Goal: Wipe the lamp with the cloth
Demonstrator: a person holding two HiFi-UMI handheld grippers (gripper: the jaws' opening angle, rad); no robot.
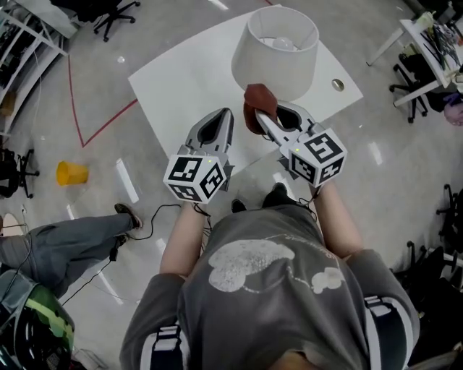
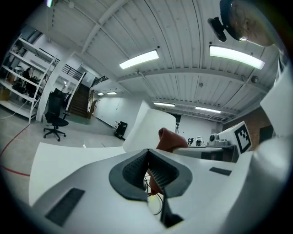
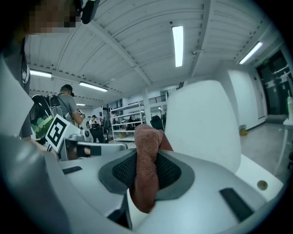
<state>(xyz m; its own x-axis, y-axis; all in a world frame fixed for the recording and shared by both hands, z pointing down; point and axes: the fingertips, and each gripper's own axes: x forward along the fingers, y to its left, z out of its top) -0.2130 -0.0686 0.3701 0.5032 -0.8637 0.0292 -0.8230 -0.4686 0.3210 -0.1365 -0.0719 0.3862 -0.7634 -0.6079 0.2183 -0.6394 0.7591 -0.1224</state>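
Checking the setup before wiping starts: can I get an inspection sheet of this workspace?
Surface: white table, with one round grommet.
Job's things: lamp upright on the table; cloth by its shade, contact unclear.
Clutter: nothing seen on the table.
Grippers: left gripper jaws shut, empty; right gripper shut on the cloth.
Cables: black cable on the floor.
Surroundings: yellow cup, red tape, chair, a seated person's leg.

white lamp upright; rust cloth bunched nr shade
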